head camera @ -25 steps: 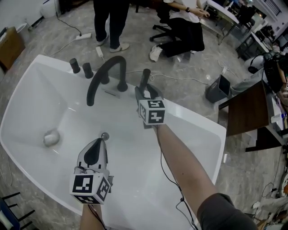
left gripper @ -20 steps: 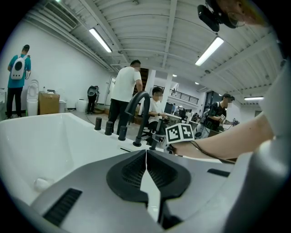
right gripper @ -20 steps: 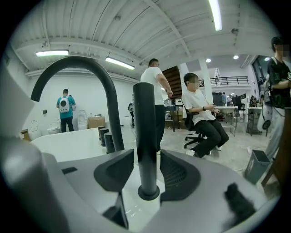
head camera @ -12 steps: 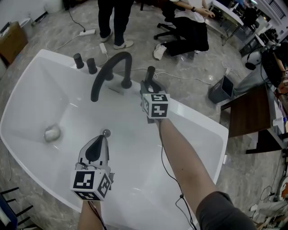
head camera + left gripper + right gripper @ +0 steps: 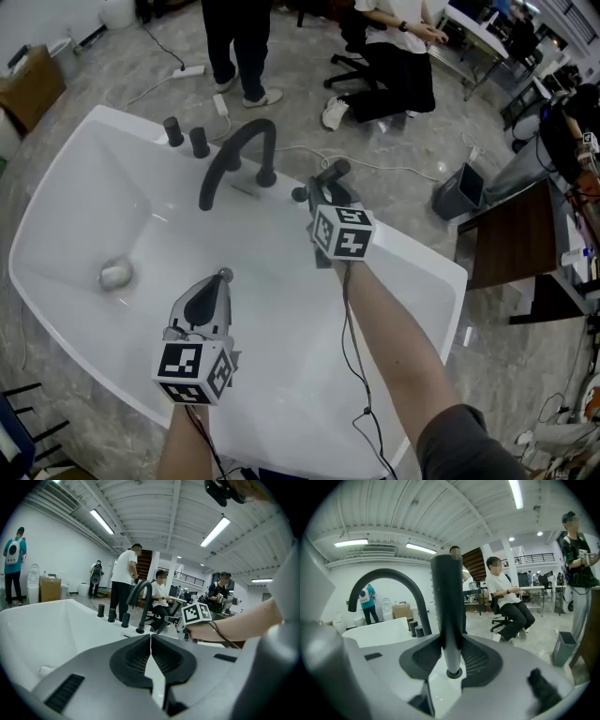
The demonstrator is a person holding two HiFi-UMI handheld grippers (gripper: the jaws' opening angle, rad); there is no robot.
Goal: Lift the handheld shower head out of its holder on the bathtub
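Head view: right gripper (image 5: 328, 193) holds the slim black handheld shower head (image 5: 336, 172) tilted above the white bathtub's rim (image 5: 412, 251); left gripper (image 5: 218, 286) hovers over the tub. Left gripper view: jaws together, empty. Right gripper view: jaws, just closed in, clamp its handle

The right gripper (image 5: 450, 643) has just closed its jaws on the upright shower head (image 5: 446, 597). A curved tap (image 5: 389, 574) stands at ten o'clock.
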